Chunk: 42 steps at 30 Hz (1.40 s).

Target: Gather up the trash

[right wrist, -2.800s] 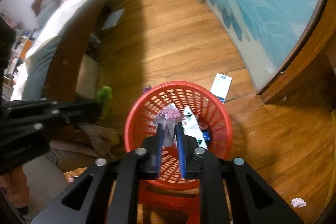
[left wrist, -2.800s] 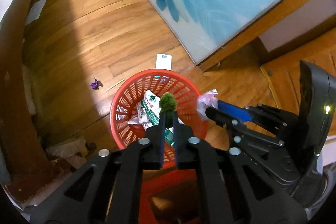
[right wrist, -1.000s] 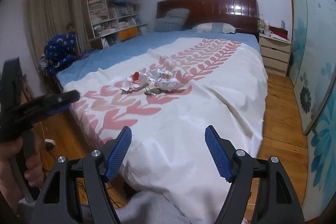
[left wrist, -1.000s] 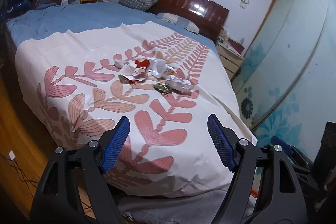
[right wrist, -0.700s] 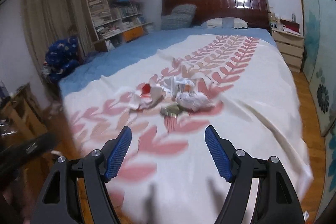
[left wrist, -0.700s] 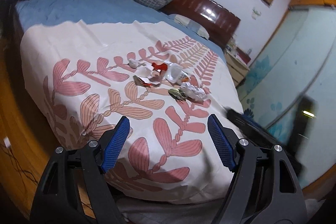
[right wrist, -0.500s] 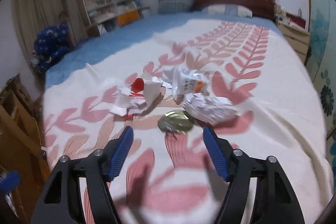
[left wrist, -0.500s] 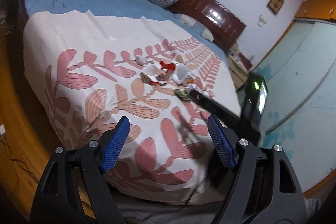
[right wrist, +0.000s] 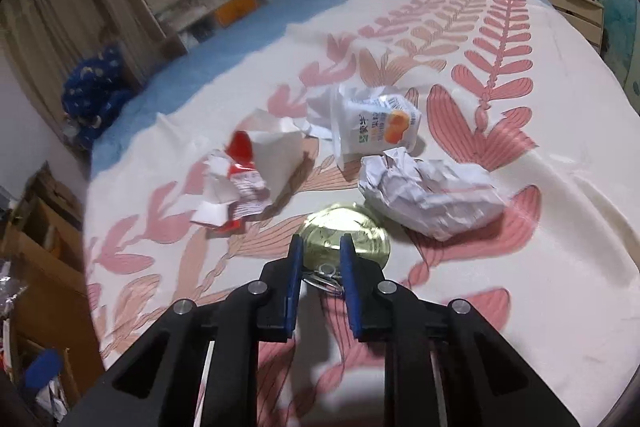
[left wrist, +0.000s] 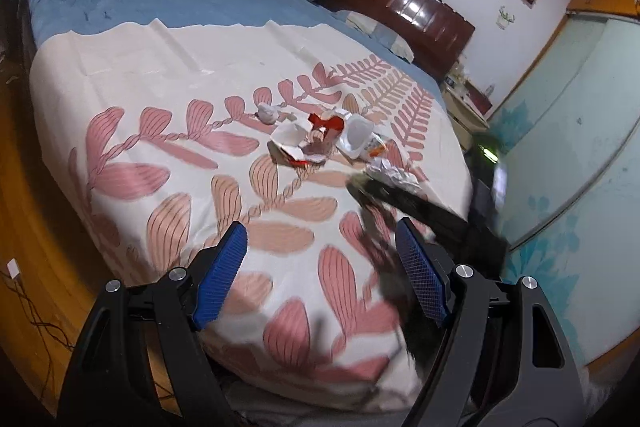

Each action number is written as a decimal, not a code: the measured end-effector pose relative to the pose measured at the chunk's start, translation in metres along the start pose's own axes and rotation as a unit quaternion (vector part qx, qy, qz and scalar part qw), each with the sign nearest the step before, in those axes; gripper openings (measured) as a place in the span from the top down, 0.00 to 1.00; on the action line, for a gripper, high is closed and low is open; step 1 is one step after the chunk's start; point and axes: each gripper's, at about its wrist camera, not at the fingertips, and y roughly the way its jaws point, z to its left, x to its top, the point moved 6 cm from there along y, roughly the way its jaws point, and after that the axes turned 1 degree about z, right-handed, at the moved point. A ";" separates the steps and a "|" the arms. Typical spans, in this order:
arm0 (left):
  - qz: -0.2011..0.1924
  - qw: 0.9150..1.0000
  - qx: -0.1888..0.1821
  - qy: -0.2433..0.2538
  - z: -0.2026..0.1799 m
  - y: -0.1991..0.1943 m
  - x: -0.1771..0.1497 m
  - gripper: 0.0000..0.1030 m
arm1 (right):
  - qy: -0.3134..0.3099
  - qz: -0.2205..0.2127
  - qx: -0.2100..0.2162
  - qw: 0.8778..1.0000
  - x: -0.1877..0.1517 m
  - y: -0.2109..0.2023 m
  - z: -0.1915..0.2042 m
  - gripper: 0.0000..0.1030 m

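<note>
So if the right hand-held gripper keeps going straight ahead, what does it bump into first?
Probably the round gold can lid: the right hand-held gripper has its fingers on either side of the lid's near edge, above its pull ring. The crumpled paper lies just beyond.

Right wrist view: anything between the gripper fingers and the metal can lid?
Nothing. In the right wrist view the right gripper already brackets the near edge of the metal can lid, with its pull ring between the fingers.

Right tool [left wrist: 362, 187] motion-blurred in left view; can lid [right wrist: 346, 241] near edge hidden between pads.
</note>
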 end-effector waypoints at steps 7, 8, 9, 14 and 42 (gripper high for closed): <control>0.017 1.000 0.003 0.022 0.002 0.064 0.040 0.26 | 0.014 -0.017 0.058 0.998 -0.030 -0.067 0.001 0.81; 0.020 1.000 0.000 0.019 0.003 0.076 0.045 0.26 | 0.019 -0.016 0.061 0.998 -0.034 -0.074 0.000 0.81; 0.024 1.000 -0.004 0.015 0.003 0.088 0.050 0.26 | 0.023 -0.013 0.063 0.998 -0.037 -0.078 -0.002 0.81; 0.044 0.999 -0.002 -0.015 0.008 0.140 0.063 0.26 | 0.046 -0.001 0.077 0.996 -0.055 -0.098 -0.008 0.81; -0.015 0.997 -0.056 -0.055 -0.050 -0.015 0.002 0.98 | 0.072 -0.063 0.084 0.992 -0.064 -0.252 -0.069 0.94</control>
